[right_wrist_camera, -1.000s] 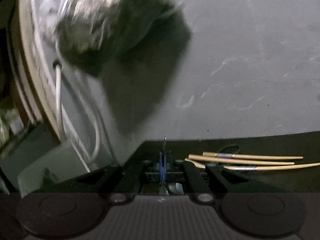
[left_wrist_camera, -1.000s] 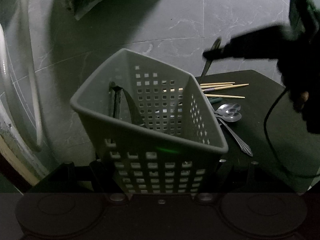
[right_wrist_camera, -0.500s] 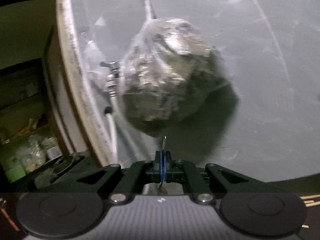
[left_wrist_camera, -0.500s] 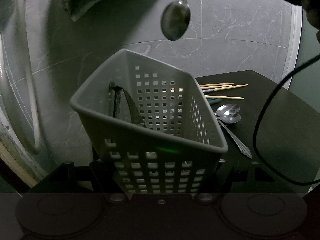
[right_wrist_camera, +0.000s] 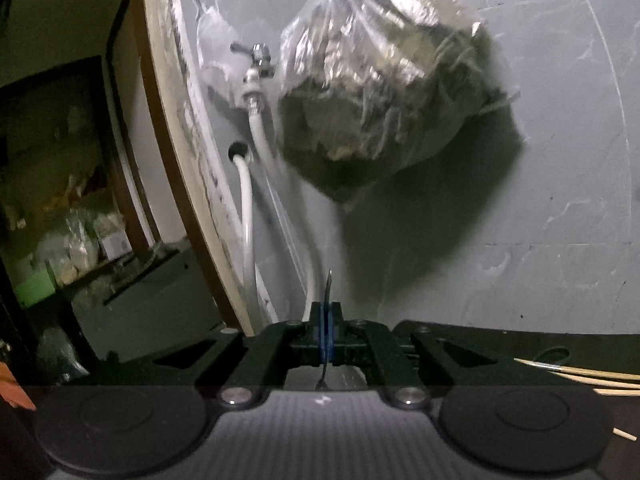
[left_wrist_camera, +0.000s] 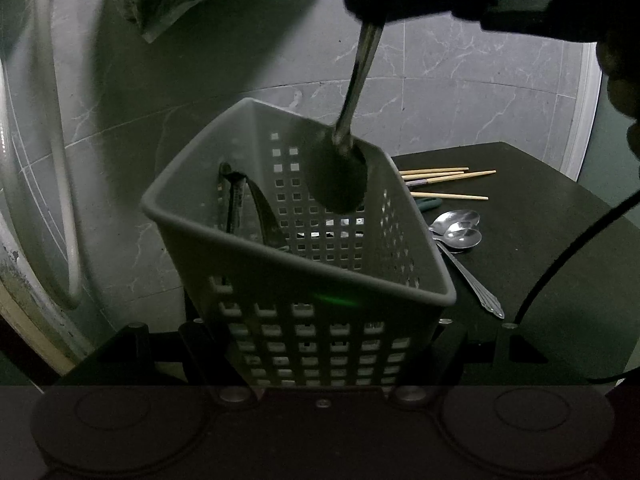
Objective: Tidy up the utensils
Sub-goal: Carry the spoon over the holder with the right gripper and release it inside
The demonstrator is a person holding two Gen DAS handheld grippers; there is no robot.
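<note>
Right claw [right_wrist_camera: 326, 334] clamps a spoon [left_wrist_camera: 344, 168] by its handle, bowl hanging down over the basket [left_wrist_camera: 304, 296]. Left claw grips the basket's sides. Drop path: straight down.

Right gripper [right_wrist_camera: 325, 334] jaws clamped shut; left gripper [left_wrist_camera: 320, 360] gripping.

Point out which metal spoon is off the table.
The metal spoon gripped by the right gripper, hanging bowl-down into the grey perforated basket; the other spoons lie on the black table.
</note>
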